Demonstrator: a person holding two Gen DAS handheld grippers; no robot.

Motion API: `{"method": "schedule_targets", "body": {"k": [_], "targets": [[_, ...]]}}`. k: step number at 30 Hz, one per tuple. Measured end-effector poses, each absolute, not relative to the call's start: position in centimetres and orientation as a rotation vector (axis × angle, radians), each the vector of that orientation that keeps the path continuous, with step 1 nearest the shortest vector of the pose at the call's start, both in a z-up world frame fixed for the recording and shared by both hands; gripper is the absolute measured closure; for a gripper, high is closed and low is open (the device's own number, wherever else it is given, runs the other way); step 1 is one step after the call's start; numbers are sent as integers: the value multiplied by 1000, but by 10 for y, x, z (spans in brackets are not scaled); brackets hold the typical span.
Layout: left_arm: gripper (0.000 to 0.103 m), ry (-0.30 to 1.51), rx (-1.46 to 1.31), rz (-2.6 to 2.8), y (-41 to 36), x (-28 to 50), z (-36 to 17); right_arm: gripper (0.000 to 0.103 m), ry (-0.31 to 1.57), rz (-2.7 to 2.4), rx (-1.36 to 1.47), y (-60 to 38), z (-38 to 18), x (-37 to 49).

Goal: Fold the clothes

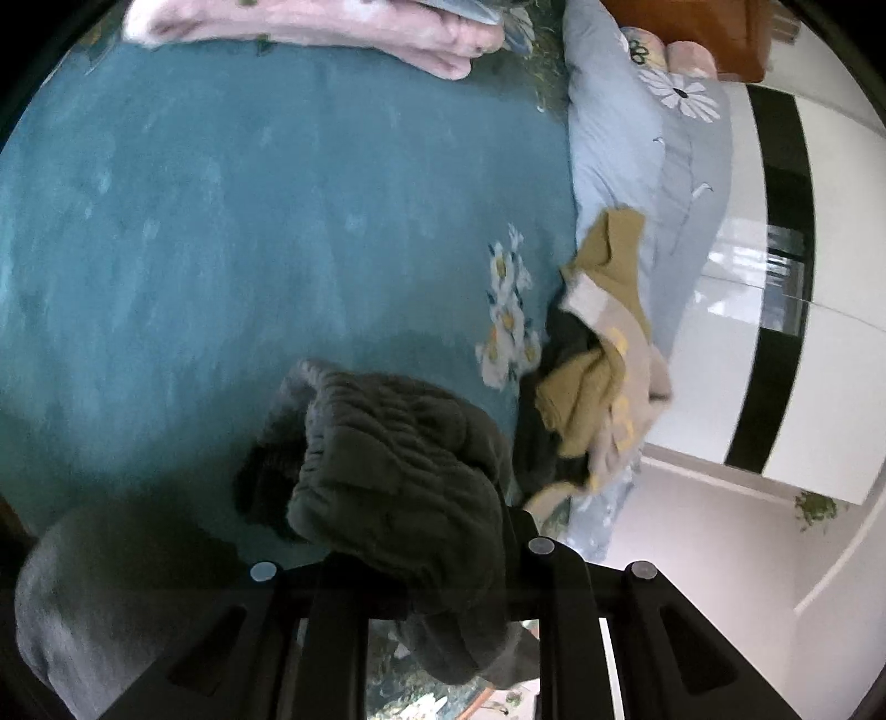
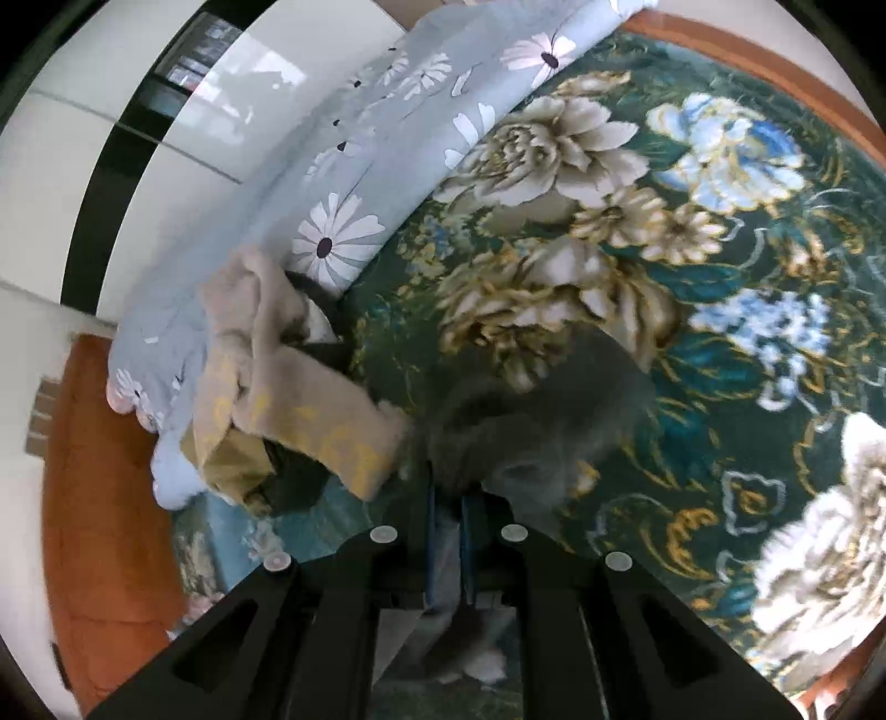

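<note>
A teal floral bedspread (image 1: 232, 210) fills the left wrist frame, a grey daisy quilt (image 1: 626, 155) along its right edge. Glossy white wardrobe doors (image 2: 166, 166) with black strips reflect window light at upper left of the right wrist frame

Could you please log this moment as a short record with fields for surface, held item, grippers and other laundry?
surface: bed with teal floral blanket
held item: dark grey garment, bunched, lifted between both grippers
left gripper: shut on the garment
right gripper: shut on the garment
unfolded pile: beige and mustard clothes by the grey daisy quilt
folded: pink item at far edge
</note>
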State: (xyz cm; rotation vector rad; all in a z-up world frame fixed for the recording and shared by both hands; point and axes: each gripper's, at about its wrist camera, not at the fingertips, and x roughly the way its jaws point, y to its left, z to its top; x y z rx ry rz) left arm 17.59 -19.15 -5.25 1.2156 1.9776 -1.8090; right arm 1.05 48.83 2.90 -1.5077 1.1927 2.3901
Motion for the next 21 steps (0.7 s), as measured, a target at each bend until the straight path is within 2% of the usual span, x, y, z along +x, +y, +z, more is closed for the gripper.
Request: {"method": "schedule_targets", "body": {"k": [2,4,6,10,14,15,16,17,18,20,21], "targets": [[81,1931,1240,-1803,-195,155,-54,95,1251,2390,-1512,490,27,-10],[81,1878,1260,-1791,-198,131,-58,95,1460,2319,-1513,494,13,-36],[80,1848,1262,-1782,-201,108,-66,95,1488,2263,-1533,491,3,-61],[77,1822,1280,-1775,-209,66,-88,95,1268,2316,-1544,472,-2,-103],[69,1699,1372,-1814,-210,33,-106,95,1242,2329,-1505,463,-15,-132],[62,1672,1380,-1844,-207,30,-105,94,1255,2322,-1496,462,-19,-137],[51,1658,1385,-1897,-204,28,-101,92,1269,2318,-1497,462,-23,-139],[45,1644,1388,-1949,-200,26,-96,92,1284,2315,-1498,461,-27,-140],[36,1644,1385,-1988,-197,28,-91,89,1298,2311,-1500,460,-31,-142],[34,1645,1376,-2066,-192,30,-81,78,1285,2368,-1490,460,-26,-136],[32,1660,1360,-2084,-192,34,-77,62,1277,2399,-1484,460,-22,-133]]}}
